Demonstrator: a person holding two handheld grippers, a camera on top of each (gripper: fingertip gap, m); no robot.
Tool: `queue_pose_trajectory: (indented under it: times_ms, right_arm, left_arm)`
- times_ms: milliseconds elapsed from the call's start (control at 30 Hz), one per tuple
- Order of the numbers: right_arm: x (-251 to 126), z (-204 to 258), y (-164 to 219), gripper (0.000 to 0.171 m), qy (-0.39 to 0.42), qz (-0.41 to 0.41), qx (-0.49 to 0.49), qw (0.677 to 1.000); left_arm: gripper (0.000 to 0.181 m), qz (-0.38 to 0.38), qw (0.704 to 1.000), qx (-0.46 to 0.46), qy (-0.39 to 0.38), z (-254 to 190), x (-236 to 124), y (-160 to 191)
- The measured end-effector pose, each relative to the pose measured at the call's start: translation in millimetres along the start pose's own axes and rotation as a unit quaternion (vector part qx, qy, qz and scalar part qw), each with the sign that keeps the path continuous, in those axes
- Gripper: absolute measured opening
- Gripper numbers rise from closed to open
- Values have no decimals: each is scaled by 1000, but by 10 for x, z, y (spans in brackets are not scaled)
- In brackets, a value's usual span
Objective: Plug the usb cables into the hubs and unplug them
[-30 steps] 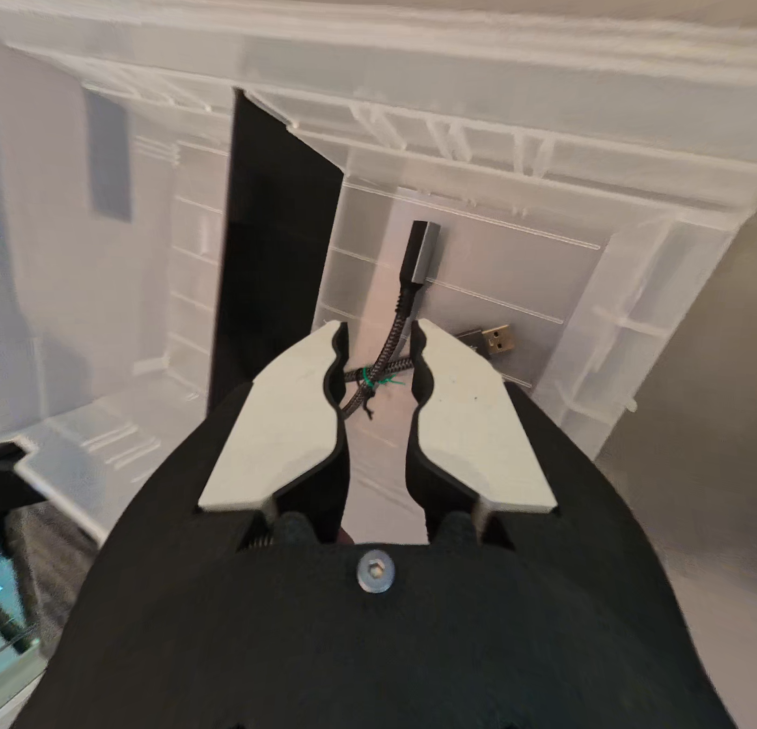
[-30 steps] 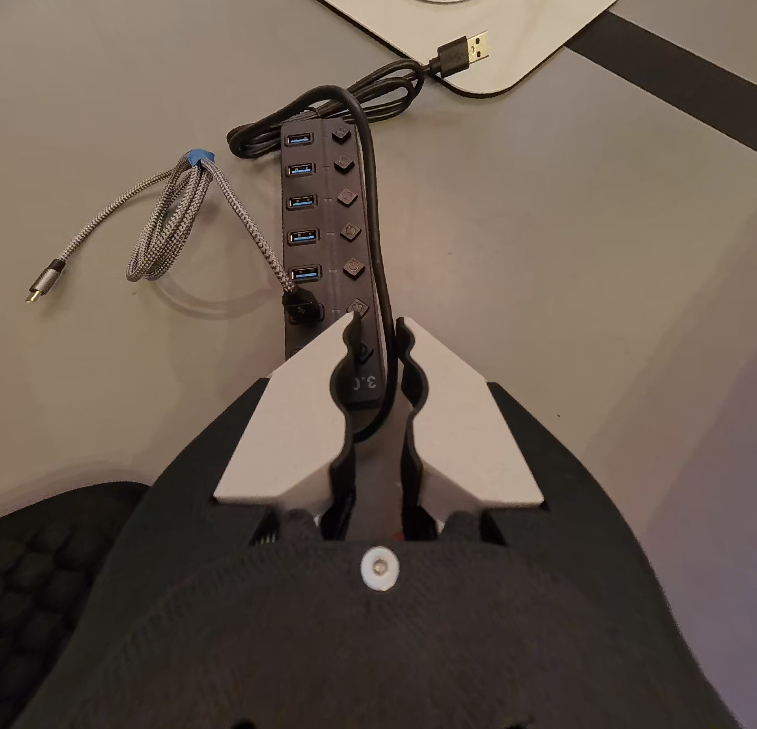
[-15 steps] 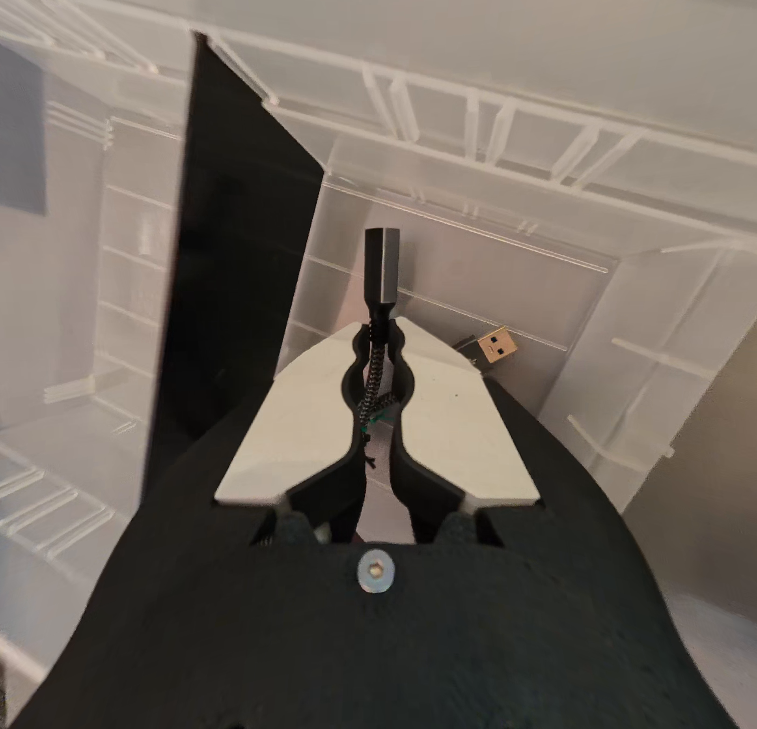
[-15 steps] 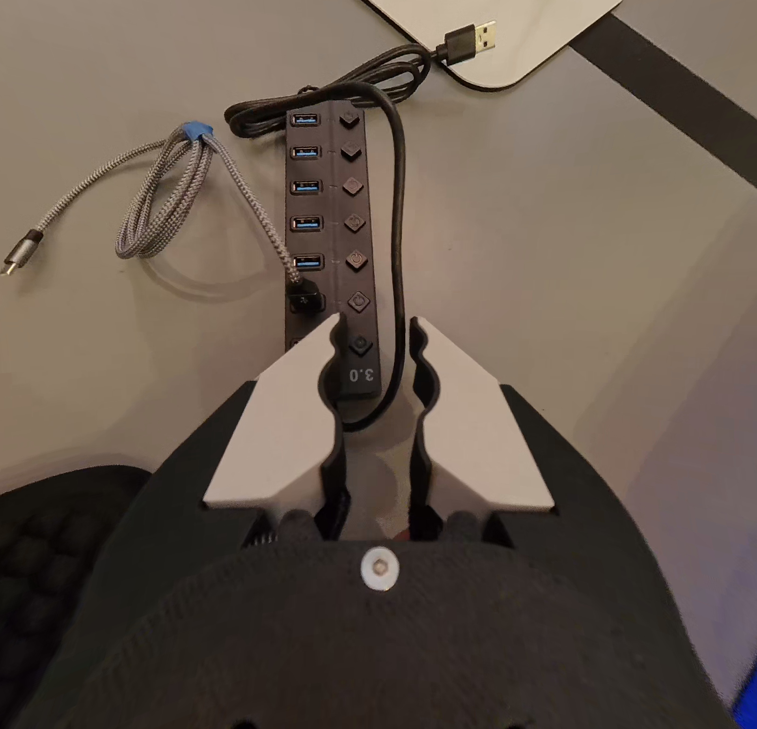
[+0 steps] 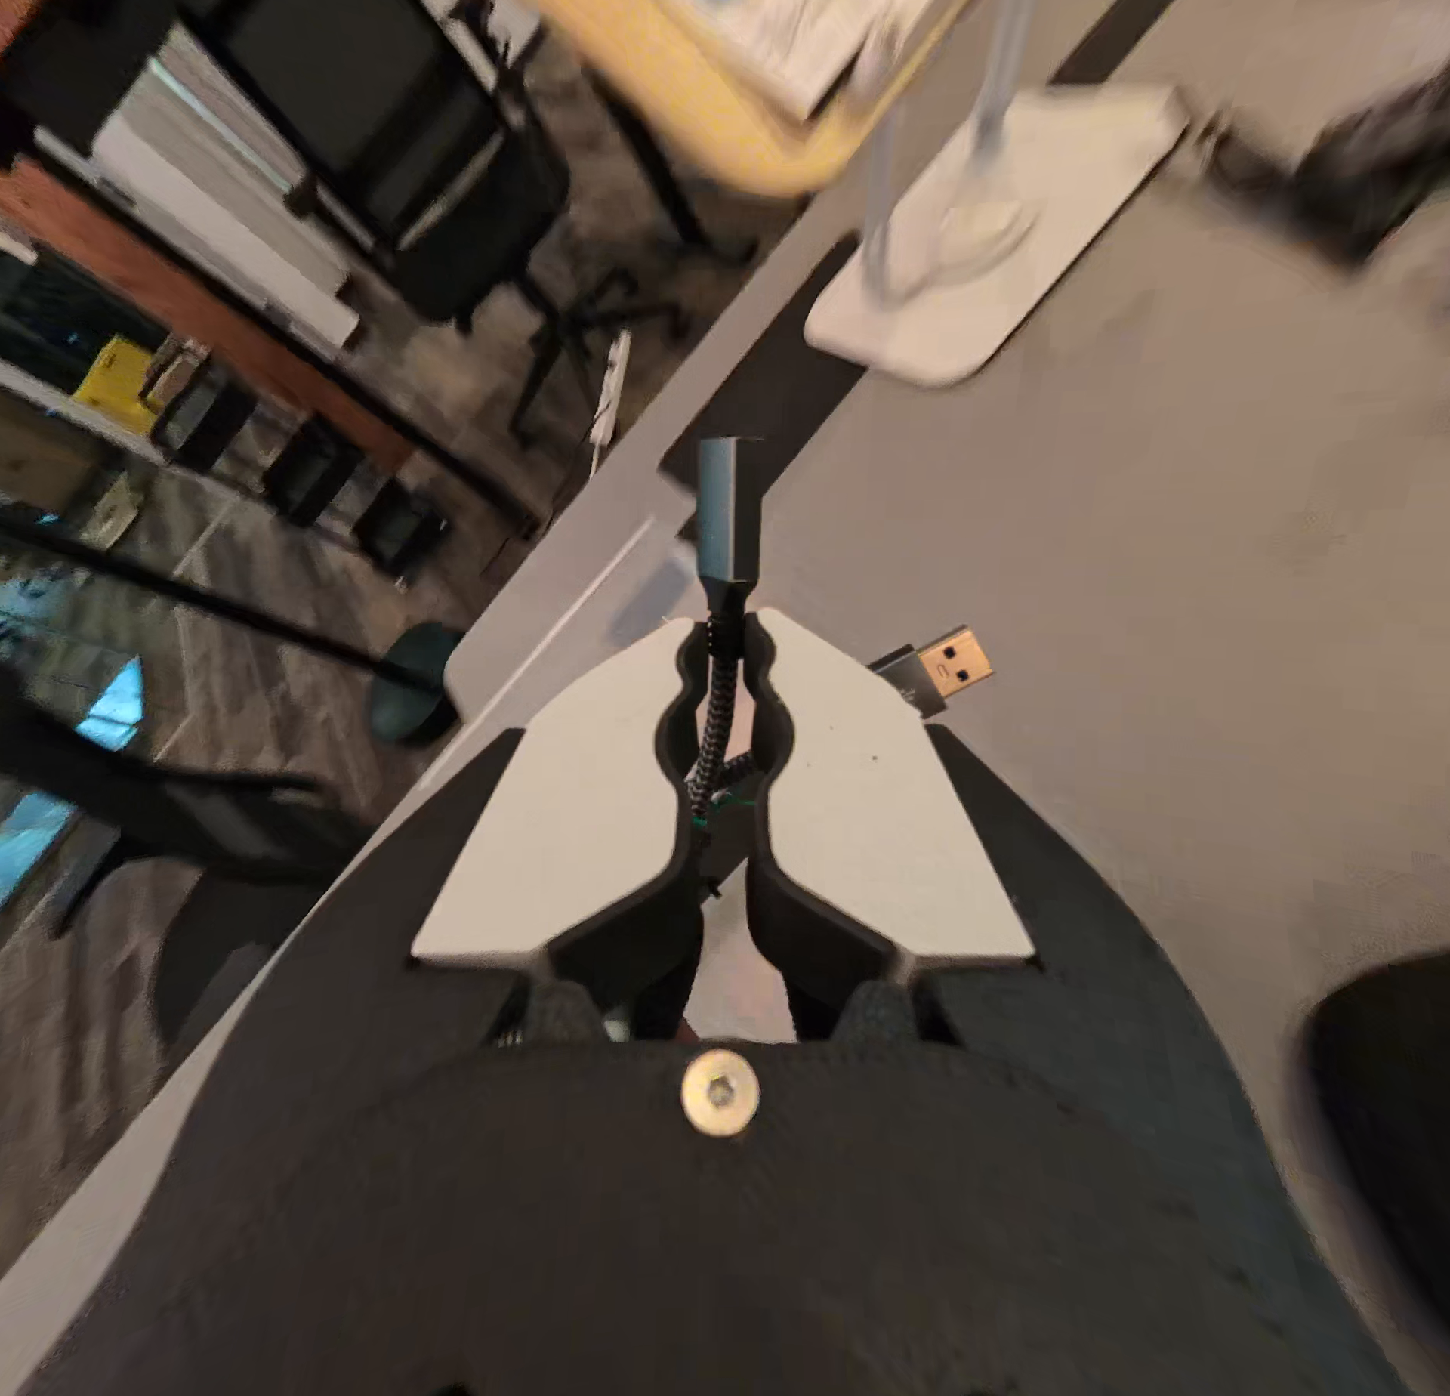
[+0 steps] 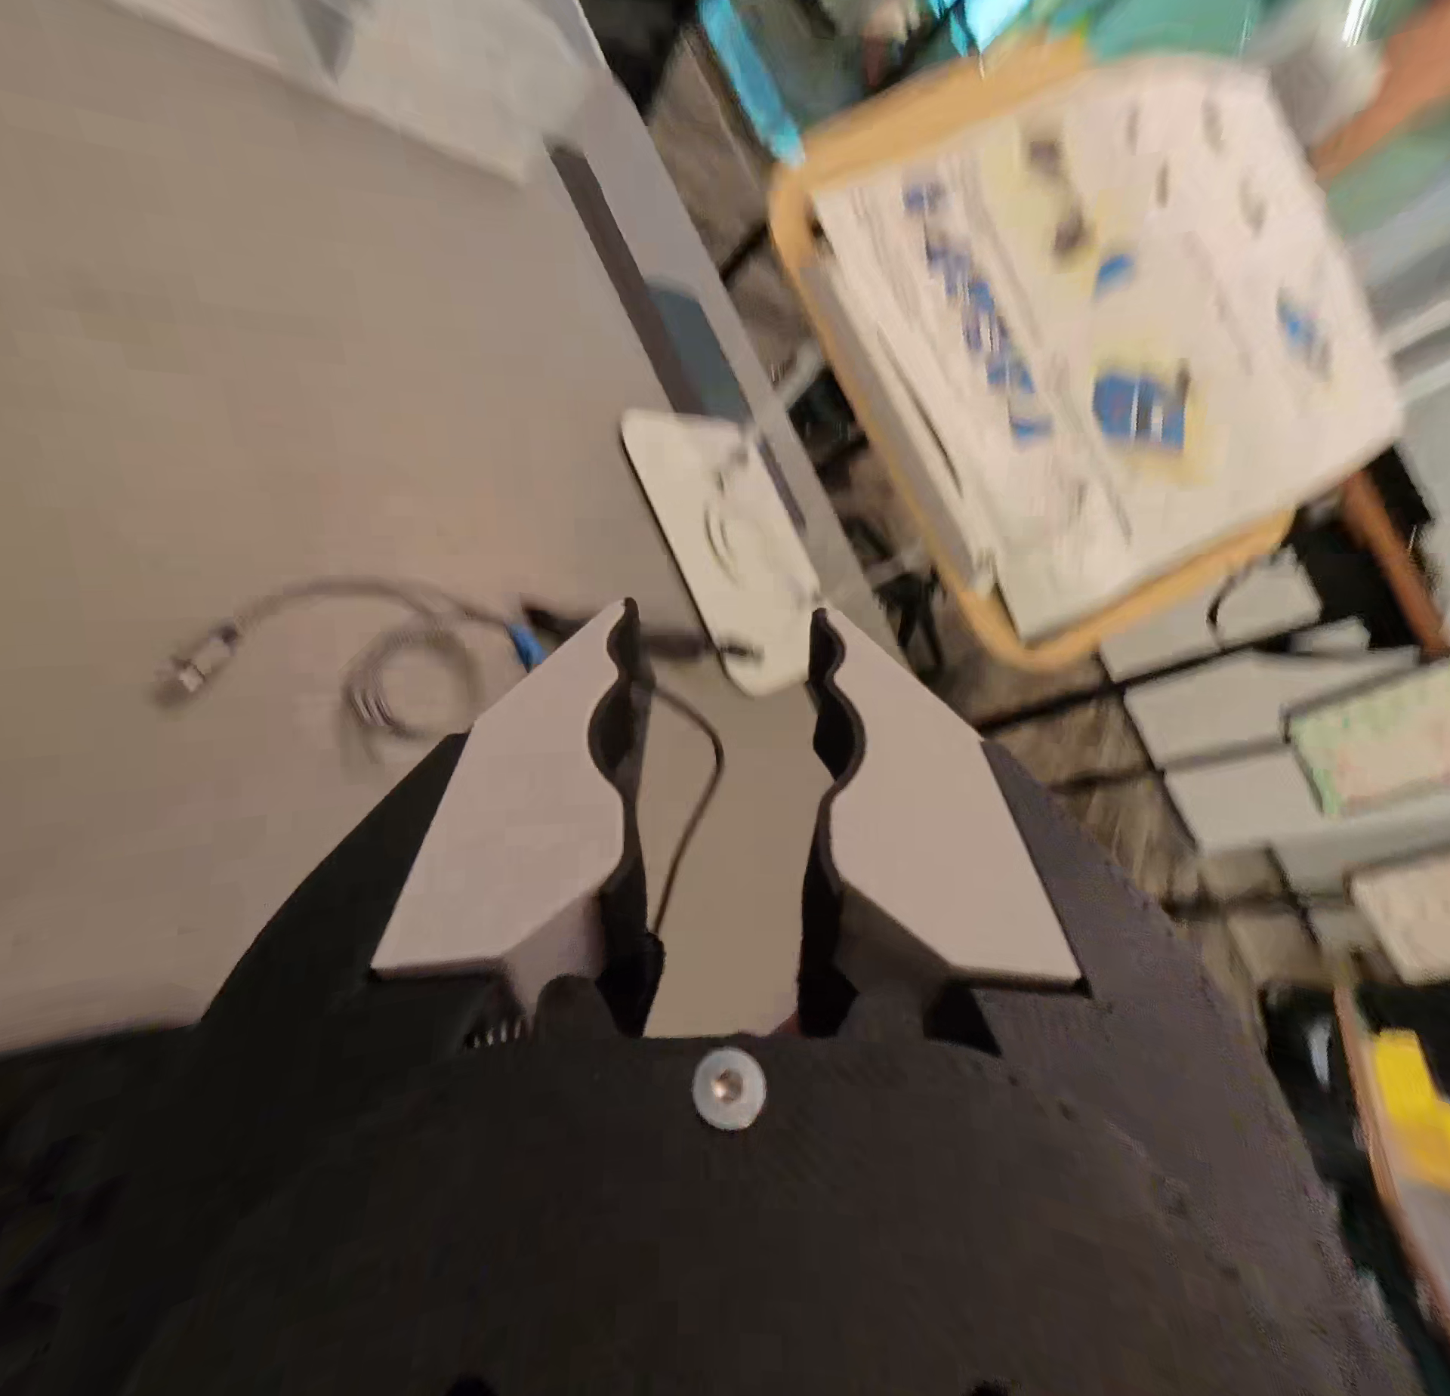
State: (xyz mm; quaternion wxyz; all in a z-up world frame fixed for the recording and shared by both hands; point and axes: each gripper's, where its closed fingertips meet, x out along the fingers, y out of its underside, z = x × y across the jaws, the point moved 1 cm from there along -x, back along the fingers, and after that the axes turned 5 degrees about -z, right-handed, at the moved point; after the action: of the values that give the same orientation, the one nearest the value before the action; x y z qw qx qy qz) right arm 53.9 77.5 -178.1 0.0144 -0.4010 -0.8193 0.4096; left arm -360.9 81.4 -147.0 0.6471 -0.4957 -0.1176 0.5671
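Observation:
My left gripper (image 5: 726,630) is shut on a dark braided USB cable (image 5: 718,703), with both pads pressed on it just below its grey metal connector (image 5: 727,518), which sticks up past the fingertips. The cable's other end, a gold USB-A plug (image 5: 949,671), pokes out to the right of the fingers. I hold it in the air over the grey table (image 5: 1138,613). My right gripper (image 6: 722,617) is open and empty. The hub's thin black cable (image 6: 701,738) lies on the table below its jaws. The hub is mostly hidden behind my left finger (image 6: 541,770).
A grey braided cable with a blue tie (image 6: 408,668) lies coiled on the table to the left. A white stand base (image 6: 730,542) sits near the table edge; it also shows in the left wrist view (image 5: 996,236). Beyond the edge are a yellow-rimmed board (image 6: 1098,322), chairs and shelves. Both views are blurred. About 40 cm separates my left fingertips from my right.
My left gripper closed on the braided cable inside a clear plastic bin, then lifted it out over the table. My right gripper opened wider, let go of the hub and swung away.

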Motion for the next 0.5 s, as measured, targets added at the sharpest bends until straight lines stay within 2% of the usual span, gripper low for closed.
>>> queue_pose_trajectory:
  times_ms: [100, 167, 200, 333, 500]
  right_arm:
    - [192, 299, -647, 42, -32, -79, -43, 995]
    - [313, 438, -920, 43, -36, -109, -78, 990]
    - [371, 465, -1004, 43, -31, -116, -100, 988]
    - [513, 437, -1120, 41, -28, -127, -127, 983]
    - [579, 99, -864, 35, 15, -93, -121, 988]
  left_arm:
    - [8, -65, 997, -30, 32, -469, 217, -647]
    - [8, -98, 994, -40, 36, -764, 419, -1047]
    - [8, -111, 991, -34, 64, -979, 522, -1225]
    - [8, -137, 983, -21, 118, -1577, 946, -1776]
    - [8, -168, 973, -25, 155, -1955, 1372, -2191]
